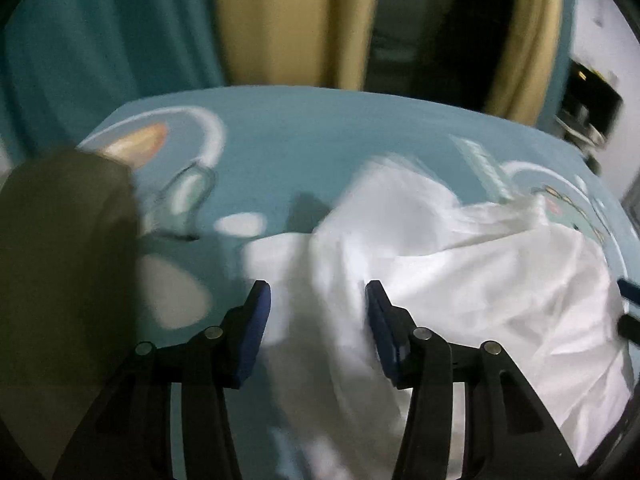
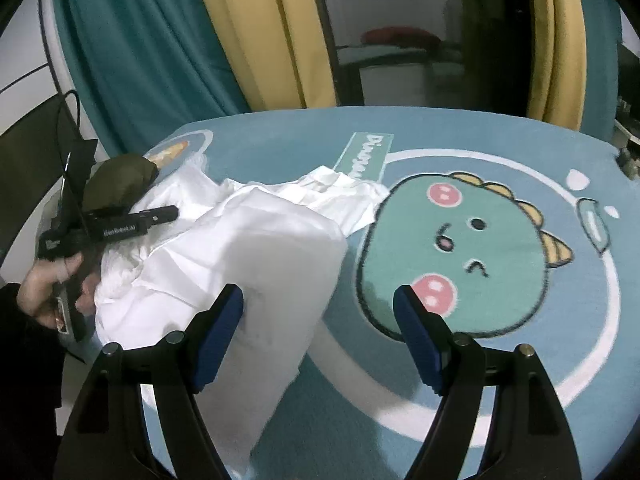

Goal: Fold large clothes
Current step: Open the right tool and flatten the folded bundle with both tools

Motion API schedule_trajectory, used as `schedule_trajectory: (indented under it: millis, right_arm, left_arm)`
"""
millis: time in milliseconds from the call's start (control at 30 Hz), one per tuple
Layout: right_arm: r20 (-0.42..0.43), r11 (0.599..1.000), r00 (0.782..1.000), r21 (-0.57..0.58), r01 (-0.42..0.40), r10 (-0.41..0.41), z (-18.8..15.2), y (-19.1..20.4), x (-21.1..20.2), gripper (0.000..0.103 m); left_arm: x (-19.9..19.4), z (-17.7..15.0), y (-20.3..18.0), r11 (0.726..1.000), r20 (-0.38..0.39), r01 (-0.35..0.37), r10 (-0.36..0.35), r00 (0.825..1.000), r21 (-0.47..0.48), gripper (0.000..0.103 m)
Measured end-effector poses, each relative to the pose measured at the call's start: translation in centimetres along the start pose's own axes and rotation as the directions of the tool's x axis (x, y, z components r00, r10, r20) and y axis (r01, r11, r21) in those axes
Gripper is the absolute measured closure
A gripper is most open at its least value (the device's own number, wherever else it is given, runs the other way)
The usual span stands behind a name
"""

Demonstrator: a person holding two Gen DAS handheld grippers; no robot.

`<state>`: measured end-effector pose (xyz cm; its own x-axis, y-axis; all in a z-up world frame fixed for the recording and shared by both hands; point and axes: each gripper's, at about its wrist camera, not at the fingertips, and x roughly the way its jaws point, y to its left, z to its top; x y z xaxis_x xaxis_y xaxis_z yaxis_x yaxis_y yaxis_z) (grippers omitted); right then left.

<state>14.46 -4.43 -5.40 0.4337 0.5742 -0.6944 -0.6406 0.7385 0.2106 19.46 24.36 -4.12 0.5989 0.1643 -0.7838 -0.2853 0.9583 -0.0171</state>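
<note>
Right wrist view: crumpled white garment (image 2: 240,248) heaped on dinosaur rug (image 2: 480,152).

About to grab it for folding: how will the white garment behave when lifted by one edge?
The white garment lies crumpled in soft folds on the blue dinosaur rug, so it will probably hang limp. It looks thin, likely light. Its faint sheen hints it may slip between the pads.

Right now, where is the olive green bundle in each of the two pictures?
Left wrist view: the olive green bundle fills the left edge, large and blurred, left of the white garment.
Right wrist view: it lies small at upper left, beyond the garment.
Shared landmark: the orange carrot print on the blue mat, beside the bundle.
</note>
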Motion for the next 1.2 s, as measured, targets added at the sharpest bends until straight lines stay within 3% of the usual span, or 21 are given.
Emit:
schedule_trajectory:
  millis: [167,267,367,433,533,667,767,933,1100,1200]
  right_arm:
    - [-0.025,0.999,0.999,-0.015,-0.031,0.031,-0.5,1.3,2.9,0.025]
    - [-0.023,0.999,0.999,-0.026,-0.039,0.038,-0.5,2.0,3.4,0.025]
    - [-0.021,0.999,1.0,-0.035,-0.019,0.019,-0.4,2.2,3.0,0.025]
    - [-0.013,0.999,1.0,-0.033,-0.002,0.001,-0.4,2.1,2.3,0.025]
    - [-0.002,1.0,1.0,-0.02,0.022,-0.022,-0.4,1.5,1.1,0.025]
    - [0.012,0.999,0.999,-0.008,0.044,-0.044,-0.6,0.9,-0.9,0.025]
    - [0.002,0.999,0.999,-0.011,0.042,-0.042,-1.0,0.6,-1.6,0.025]
    - [-0.025,0.999,0.999,-0.009,0.033,-0.034,-2.2,0.6,-0.7,0.025]
    - [-0.036,1.0,0.999,0.001,0.022,-0.022,-2.9,0.7,0.5,0.021]
    - [-0.034,1.0,0.999,0.018,0.019,-0.018,-3.3,0.9,1.0,0.02]
  left_arm:
    - [-3.7,-0.8,2.3,0.998,0.053,0.005,-0.001,0.999,-0.07,0.051]
    - [-5.6,-0.9,1.2,0.994,0.083,0.095,-0.091,0.992,-0.045,0.051]
    - [-5.6,-1.7,-0.9,0.979,0.024,0.204,-0.205,0.978,0.023,0.051]
    - [-4.7,-2.9,-2.6,0.967,-0.045,0.235,-0.232,0.972,0.095,0.051]
    - [-3.4,-4.7,-3.3,0.97,-0.104,0.203,-0.19,0.976,0.135,0.051]
    - [-4.0,-5.6,-1.9,0.982,-0.078,0.148,-0.139,0.987,0.12,0.052]
    - [-4.6,-6.1,0.5,0.995,-0.07,0.065,-0.06,0.996,0.071,0.052]
    - [-5.7,-6.8,3.0,0.999,-0.077,0.042,-0.042,0.996,-0.001,0.052]
    - [-9.0,-6.2,2.0,0.996,0.025,0.088,-0.088,0.996,-0.005,0.052]
    - [-10.0,-5.4,-0.2,0.984,0.077,0.171,-0.174,0.982,0.044,0.052]
